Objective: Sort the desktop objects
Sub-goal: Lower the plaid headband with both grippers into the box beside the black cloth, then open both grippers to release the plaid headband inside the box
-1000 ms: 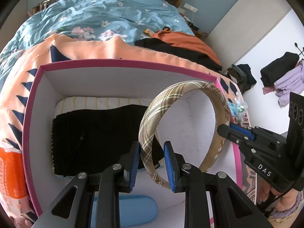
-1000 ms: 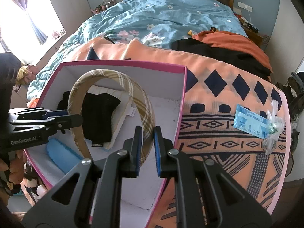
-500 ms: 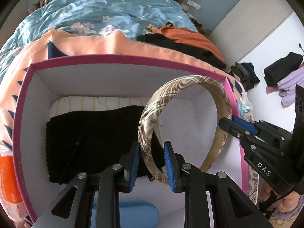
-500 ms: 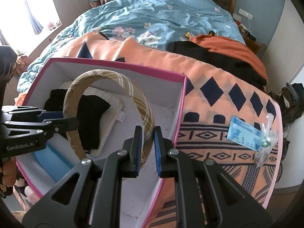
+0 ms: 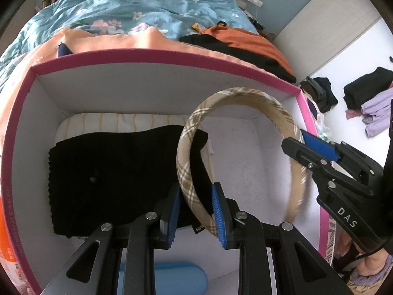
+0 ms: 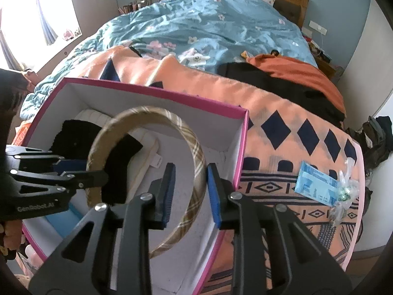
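Observation:
A beige plaid headband [image 5: 235, 93] stands upright as an arch inside the white box with a pink rim [image 5: 159, 59]. My left gripper [image 5: 196, 211] is shut on its left leg, both blue pads against the fabric. In the right wrist view the headband [image 6: 147, 110] passes between the pads of my right gripper [image 6: 190, 189], which is open with a gap on each side of the band. The left gripper [image 6: 98, 169] shows there at the left, holding the other leg.
In the box lie a black knit cloth [image 5: 110, 172] on a cream striped cloth [image 5: 122, 120], and a blue item [image 5: 172, 277] by the near wall. The box sits on an orange patterned blanket [image 6: 282, 113]. A blue packet [image 6: 314, 184] and a clear bag [image 6: 343, 191] lie to the right.
My right gripper's pads have spread apart and let go of the headband. Both grippers and the headband have moved lower and deeper into the box. The left gripper keeps its hold.

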Demonstrator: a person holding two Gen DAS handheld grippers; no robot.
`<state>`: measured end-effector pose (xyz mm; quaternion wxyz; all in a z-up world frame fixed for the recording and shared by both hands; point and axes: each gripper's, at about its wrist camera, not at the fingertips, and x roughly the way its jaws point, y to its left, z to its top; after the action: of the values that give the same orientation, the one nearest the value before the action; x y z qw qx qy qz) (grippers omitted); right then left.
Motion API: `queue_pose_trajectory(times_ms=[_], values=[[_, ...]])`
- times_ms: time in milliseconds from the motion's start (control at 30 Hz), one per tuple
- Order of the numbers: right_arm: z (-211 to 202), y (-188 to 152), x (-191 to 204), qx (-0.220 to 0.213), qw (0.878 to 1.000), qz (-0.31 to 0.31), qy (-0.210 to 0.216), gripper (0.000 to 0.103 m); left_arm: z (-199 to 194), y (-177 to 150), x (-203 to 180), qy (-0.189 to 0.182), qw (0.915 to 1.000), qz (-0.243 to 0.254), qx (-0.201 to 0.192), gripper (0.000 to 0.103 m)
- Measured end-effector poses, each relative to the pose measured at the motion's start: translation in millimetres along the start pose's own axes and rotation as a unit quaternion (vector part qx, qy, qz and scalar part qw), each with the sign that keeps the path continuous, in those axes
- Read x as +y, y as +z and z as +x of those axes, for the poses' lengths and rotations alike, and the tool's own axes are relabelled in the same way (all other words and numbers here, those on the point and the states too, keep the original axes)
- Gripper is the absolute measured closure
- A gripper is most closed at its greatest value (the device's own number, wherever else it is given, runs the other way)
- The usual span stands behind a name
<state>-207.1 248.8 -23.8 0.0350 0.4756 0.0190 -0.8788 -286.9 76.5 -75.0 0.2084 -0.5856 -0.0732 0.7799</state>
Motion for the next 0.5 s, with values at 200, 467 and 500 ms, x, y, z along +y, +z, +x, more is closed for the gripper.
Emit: queue_pose_trajectory(times_ms=[200, 467, 500], values=[[-6, -1, 2, -0.023, 1.0, -0.008, 0.006, 0.064, 6, -1, -4, 0.001, 1.0, 0.003, 0.006, 0.078], [-9, -2, 5, -0.036, 0.999, -0.023, -0.006, 0.054, 12, 0, -7, 0.003, 0.9998, 0.008, 0.015, 0.078], [-9, -2, 3, -0.035, 0.999, -0.017, 0.002, 0.054, 13, 0, -8, 0.004, 0.9998, 0.008, 0.017, 0.078]])
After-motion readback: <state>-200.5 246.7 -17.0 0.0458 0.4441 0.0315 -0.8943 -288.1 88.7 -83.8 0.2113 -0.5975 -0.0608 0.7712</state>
